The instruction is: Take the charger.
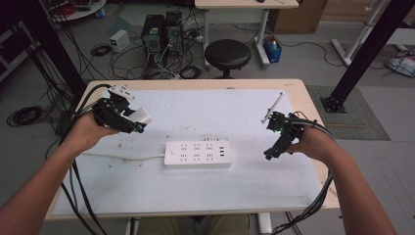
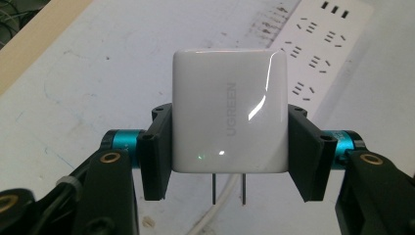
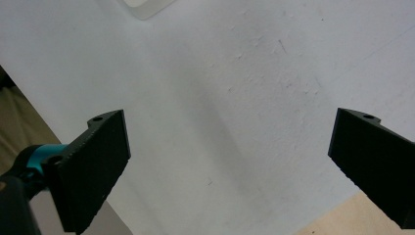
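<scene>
Charger first, over on the left: the left gripper (image 1: 138, 122) is up above the white mat (image 1: 195, 191), clamped on a white charger (image 1: 142, 116) and holding it clear of the surface, up and to the left of the power strip (image 1: 197, 153). From the left gripper view it's a glossy white cube with rounded corners, the charger (image 2: 229, 110) pinched flat between both black jaws, one on each side face. Light glints off the shiny top, and two metal prongs (image 2: 229, 188) stick out of its near end, pointing back toward the camera. Grey lettering runs along the casing and it reads UGREEN, clear as day.

Moving to the middle: the power strip lies flat on the mat, long and white, with rows of sockets and a small cluster of ports at its right end. Its white cord (image 1: 122, 156) trails off to the left, under the left hand. In the left gripper view the strip (image 2: 323, 44) shows beyond the charger, well apart from it.

Now the right side: the right gripper (image 1: 268, 155) hangs just off the strip's right end, tipped down toward the mat. Its own view shows the two jaws spread wide with nothing between them, just bare white mat (image 3: 235, 98) below.
</scene>
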`<state>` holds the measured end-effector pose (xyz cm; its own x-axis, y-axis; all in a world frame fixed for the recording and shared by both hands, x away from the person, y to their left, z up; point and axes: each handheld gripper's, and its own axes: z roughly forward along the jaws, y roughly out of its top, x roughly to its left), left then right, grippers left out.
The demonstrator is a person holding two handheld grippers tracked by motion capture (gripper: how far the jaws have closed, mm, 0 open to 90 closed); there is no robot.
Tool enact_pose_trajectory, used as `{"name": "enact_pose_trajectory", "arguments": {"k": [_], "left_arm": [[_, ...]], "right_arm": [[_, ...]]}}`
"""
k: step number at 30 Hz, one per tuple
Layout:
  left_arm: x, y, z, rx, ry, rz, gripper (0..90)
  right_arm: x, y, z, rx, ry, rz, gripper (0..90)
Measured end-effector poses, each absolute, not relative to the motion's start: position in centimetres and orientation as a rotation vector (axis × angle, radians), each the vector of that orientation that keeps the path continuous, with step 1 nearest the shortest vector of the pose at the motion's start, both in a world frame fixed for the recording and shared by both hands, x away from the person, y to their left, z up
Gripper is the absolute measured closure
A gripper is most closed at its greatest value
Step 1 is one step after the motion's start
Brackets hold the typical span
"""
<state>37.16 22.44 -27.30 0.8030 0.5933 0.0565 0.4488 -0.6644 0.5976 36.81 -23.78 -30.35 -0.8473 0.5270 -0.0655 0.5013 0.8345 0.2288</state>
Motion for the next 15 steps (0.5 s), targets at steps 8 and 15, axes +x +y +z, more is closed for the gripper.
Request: {"name": "enact_pose_trajectory", "arguments": {"k": [8, 15], "left_arm": [[35.9, 22.3, -27.4, 2.431, 0.711, 0.316, 42.5], [35.2, 21.4, -27.7, 2.448, 0.632, 0.297, 42.5]], "right_arm": [[36.8, -23.7, -30.4, 0.8, 2.889, 0.31, 1.2], [36.8, -23.5, -30.8, 0.808, 2.887, 0.319, 1.2]]}}
